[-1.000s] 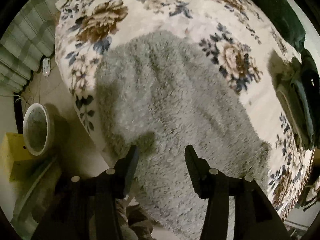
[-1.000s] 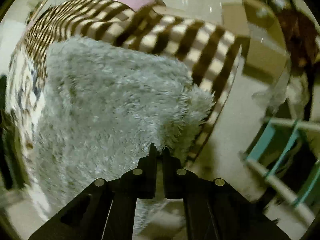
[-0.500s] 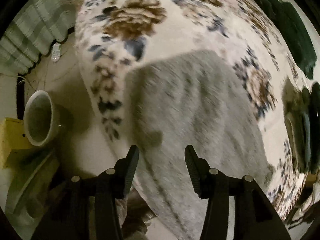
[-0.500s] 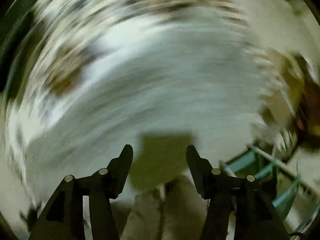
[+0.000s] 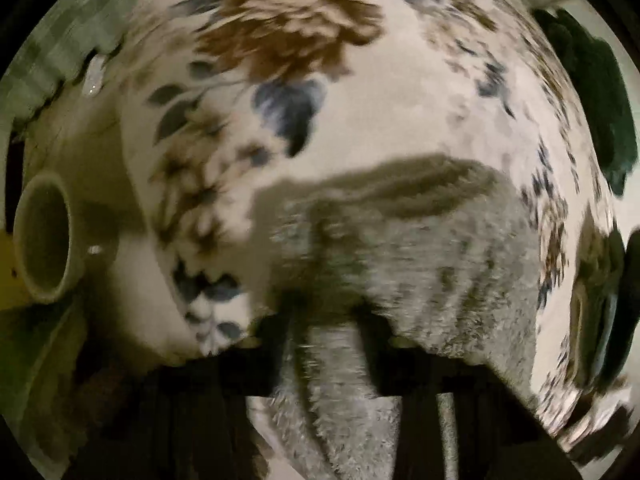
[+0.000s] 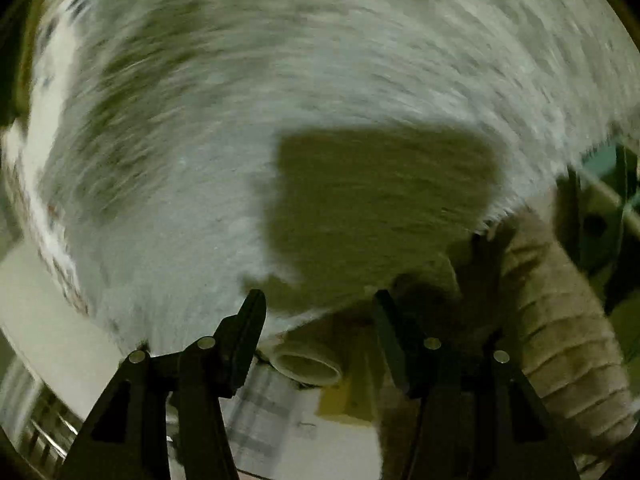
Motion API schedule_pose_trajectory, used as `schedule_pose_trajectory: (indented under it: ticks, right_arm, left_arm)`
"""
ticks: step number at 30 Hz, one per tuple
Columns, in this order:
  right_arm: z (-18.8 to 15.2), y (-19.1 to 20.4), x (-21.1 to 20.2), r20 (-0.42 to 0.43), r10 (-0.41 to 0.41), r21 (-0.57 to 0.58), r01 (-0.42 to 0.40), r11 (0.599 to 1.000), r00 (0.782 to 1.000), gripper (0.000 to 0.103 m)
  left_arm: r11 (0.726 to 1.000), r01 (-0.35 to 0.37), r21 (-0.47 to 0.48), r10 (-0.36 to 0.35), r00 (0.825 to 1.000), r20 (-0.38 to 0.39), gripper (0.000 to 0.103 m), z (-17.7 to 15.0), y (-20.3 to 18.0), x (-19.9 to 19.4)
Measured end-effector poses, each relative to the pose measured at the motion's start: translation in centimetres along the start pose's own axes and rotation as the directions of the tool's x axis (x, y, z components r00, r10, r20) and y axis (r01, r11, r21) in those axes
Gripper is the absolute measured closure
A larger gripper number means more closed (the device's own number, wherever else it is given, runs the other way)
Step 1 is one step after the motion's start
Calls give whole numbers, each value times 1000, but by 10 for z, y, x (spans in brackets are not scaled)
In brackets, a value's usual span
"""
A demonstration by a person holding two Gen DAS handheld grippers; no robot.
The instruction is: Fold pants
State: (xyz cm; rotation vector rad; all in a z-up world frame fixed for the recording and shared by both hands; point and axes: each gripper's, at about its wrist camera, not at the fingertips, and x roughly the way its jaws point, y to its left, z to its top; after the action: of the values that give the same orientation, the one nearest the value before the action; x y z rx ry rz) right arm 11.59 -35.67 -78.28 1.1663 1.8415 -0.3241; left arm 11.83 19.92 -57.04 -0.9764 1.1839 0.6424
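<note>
Two grippers on the job, one fold apparently down, more to go by the look of it

Left gripper point(image 5: 326, 320): jaws closing right now on a bunched edge of the fluffy grey pants point(image 5: 420, 264), fabric clearly between the fingers and hanging down past them. Looks like a pinch already, though blurry enough that how tight is hard to say. Beyond it, the pants lying on the floral bedspread point(image 5: 380, 92), near the bed's edge, with a round pot point(image 5: 44, 240) on the floor off to the side and something dark green point(image 5: 592, 92) at the far side of the bed.

Right gripper point(image 6: 320, 308): spread about halfway, nothing between the jaws, hovering over the grey pile point(image 6: 320, 80) close to its near edge. Not touching as far as can be told. Boxy shadow of the rig cast on the fabric just ahead. A ribbed sleeve point(image 6: 560, 320) off to the right.

Progress guess: somewhere mid-fold. Pants look compact and maybe doubled over once, but too smeared to count layers. Still left: carry the pinched edge across, flatten, probably one more fold
</note>
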Motion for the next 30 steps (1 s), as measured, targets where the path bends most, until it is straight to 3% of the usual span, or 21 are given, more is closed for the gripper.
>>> schedule_pose_trajectory:
  ticks: [2,3,5,12,18,20,22,26,29,30]
  right_arm:
    - [6,-11,-4,45,57,28,-58,998,997,47]
    - [7,-11,-7,91,79,27,-81,996,993,63]
    - [6,-10,-15,142,32,9,-34,999,989,93]
    - [-12,-4,-45,186,-41,-73,55,996,982,97]
    - [-9,-20,-42,177,-95,-90,112,990,980,97]
    - [-1,-20,-37,155,-122,-110,140,984,980,96]
    - [6,-11,-39,150,-183,-163,207,965,972,89]
    - [-3,51,-65,178,-212,-376,265,888,961,39]
    - [-10,105,-83,218,-202,-528,289,799,955,36]
    - [-11,126,-87,208,-180,-578,269,770,961,36]
  left_arm:
    - [1000,0,26,-1,1000,22,97,-1,-3,-2]
    - [999,-1,38,0,999,39,98,-2,-5,-6]
    - [999,-5,52,2,998,56,100,-2,-5,-14]
    - [999,-10,48,7,999,51,100,-2,13,-39]
    - [995,-65,72,63,997,35,100,-7,18,-25]
    - [995,-81,66,81,997,-2,99,-7,23,-13]
    - [996,-92,12,92,995,-40,95,-6,31,-13]
    - [997,-71,8,71,997,13,93,-9,24,-50]
    - [996,-64,60,58,994,92,65,-15,3,-79]
    - [995,-62,78,53,992,111,46,-16,-3,-84]
